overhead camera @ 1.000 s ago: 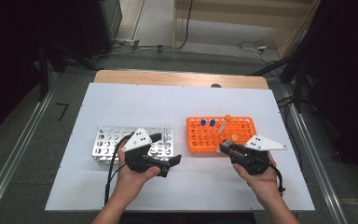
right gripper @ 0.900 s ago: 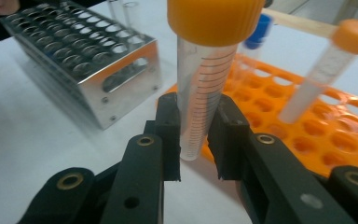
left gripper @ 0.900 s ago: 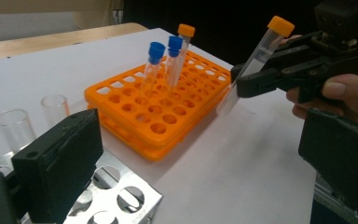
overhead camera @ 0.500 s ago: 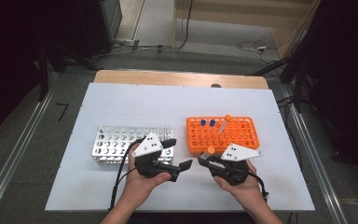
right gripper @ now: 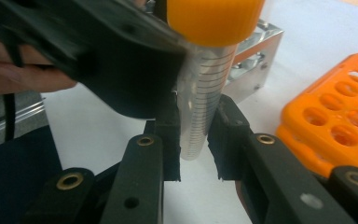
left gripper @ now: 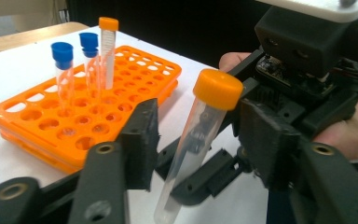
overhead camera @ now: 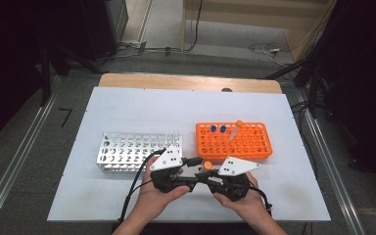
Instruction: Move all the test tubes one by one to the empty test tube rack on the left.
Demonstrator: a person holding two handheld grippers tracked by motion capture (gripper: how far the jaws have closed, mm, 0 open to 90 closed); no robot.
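A white worktop with a wooden far edge stands on grey floor between metal rails, with loose cables and dark curtains beyond under dim light.

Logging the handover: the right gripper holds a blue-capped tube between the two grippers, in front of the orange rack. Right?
Not quite: the tube held by the right gripper has an orange cap, not blue, as the left gripper view shows. The blue-capped tubes stand in the orange rack. The rest holds.
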